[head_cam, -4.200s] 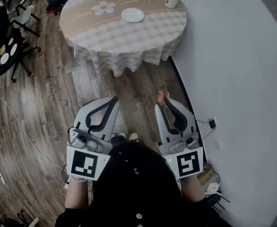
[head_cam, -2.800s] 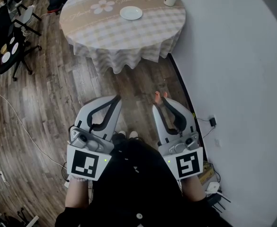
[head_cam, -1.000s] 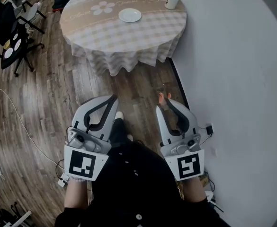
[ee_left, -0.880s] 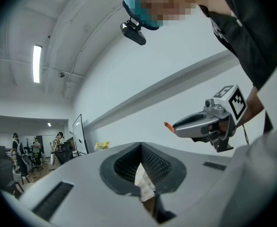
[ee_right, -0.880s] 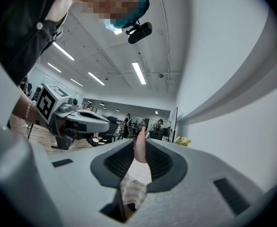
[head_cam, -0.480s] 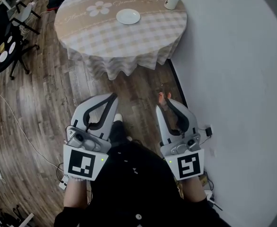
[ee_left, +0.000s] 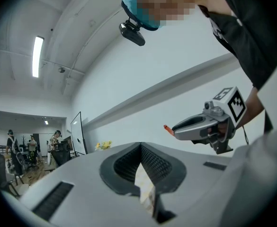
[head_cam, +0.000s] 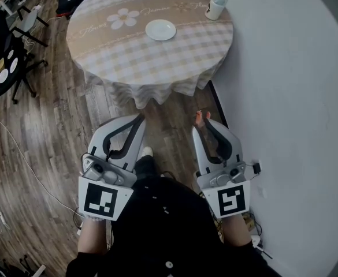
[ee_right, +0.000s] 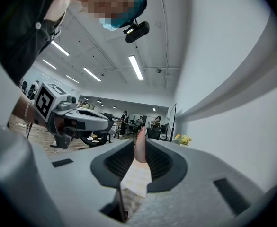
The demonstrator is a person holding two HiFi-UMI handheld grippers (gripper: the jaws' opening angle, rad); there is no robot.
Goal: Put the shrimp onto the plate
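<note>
Compared with half a second earlier, the round table under its checked cloth sits lower and larger in the head view, nearer to both grippers. The grippers keep the same low, side-by-side pose in front of the person's dark clothing.

The table stands against a white wall on a wooden plank floor, with a black chair off to the left. A white plate lies near the middle of the table, and a white cup stands at the far right rim.

The left gripper is clenched with nothing between its jaws. The right gripper is clamped on the shrimp, whose pink-orange body sticks out past the fingertips. The shrimp is held over the floor, short of the table edge and well apart from the plate.

Only the head view shows the plate and cup. The gripper views look upward instead and show strip ceiling lights, distant people in an open room, and yellow flowers by the wall. The left gripper view shows the shrimp from the side as an orange tip.
</note>
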